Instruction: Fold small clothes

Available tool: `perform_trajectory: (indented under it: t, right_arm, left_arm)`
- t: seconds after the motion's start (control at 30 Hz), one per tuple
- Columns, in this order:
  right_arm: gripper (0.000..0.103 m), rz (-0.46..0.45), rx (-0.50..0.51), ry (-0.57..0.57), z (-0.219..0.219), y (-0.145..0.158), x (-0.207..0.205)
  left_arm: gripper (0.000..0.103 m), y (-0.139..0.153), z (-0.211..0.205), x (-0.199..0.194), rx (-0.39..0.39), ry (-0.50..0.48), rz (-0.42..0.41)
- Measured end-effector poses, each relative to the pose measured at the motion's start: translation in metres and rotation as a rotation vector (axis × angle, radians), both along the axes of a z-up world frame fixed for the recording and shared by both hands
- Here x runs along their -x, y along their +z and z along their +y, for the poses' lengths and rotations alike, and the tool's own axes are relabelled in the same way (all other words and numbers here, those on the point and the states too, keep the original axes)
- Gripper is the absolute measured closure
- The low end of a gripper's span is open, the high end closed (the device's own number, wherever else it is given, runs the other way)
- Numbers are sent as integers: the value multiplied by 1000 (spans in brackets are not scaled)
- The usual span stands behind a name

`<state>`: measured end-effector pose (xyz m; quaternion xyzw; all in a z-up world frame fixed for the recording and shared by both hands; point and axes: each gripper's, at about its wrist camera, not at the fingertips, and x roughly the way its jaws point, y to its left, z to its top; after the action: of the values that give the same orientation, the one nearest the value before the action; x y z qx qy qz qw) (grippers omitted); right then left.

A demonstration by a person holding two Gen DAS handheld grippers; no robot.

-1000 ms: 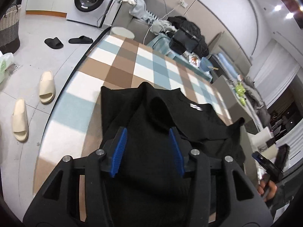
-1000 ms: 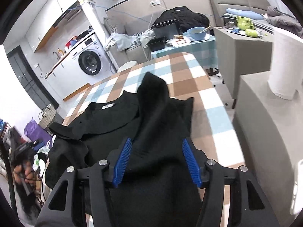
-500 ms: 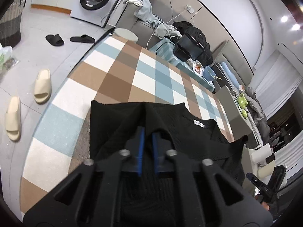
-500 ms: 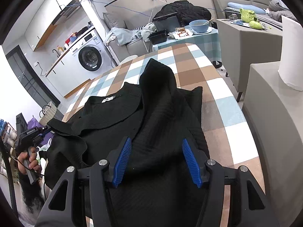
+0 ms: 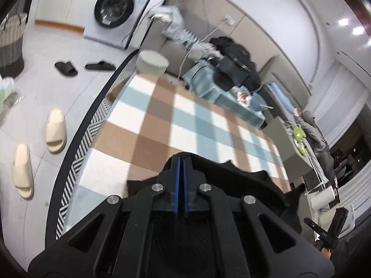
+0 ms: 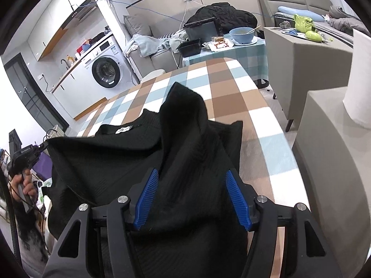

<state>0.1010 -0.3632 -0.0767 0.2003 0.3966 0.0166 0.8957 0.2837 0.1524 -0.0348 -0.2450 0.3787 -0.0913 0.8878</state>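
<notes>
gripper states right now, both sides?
Left gripper: shut, pinching an edge of the black garment.
Right gripper: open; the garment lies between its pads, not gripped.

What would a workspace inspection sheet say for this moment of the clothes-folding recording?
Surface: checked tablecloth, flat, its near part covered.
Job's things: one black garment, spread out, one flap bunched up into a peak, label showing.
Clutter: nothing seen on the tablecloth besides the garment.
Grippers: left claw shut on the garment's edge, fabric stretched toward it; right claw open, fabric lying between its pads.
Cables: blue cable along the far wall; white lead hanging from a socket.
Surroundings: washing machine, cream slippers on the floor, bowl on a side table.
</notes>
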Motion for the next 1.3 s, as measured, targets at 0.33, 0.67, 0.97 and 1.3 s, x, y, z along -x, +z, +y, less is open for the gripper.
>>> perform_trajectory:
  t: [0.33,0.67,0.97,1.3]
  right_arm:
    - [41,65,23,-34,-26,-17,-42]
    - [49,67,10,66,-9,-23,-111]
    - [98,-95,-71,-114,-40,1,-110]
    - [58,47,-3,-145,-43,-12,-104]
  left_arm:
    - [67,-58,15,-12,61,39,164]
    - [51,-50,-2,24,2,1,122]
    - [51,-58,6,38,-8,26,151]
    - [51,-57,-19,26,-96,-21,144]
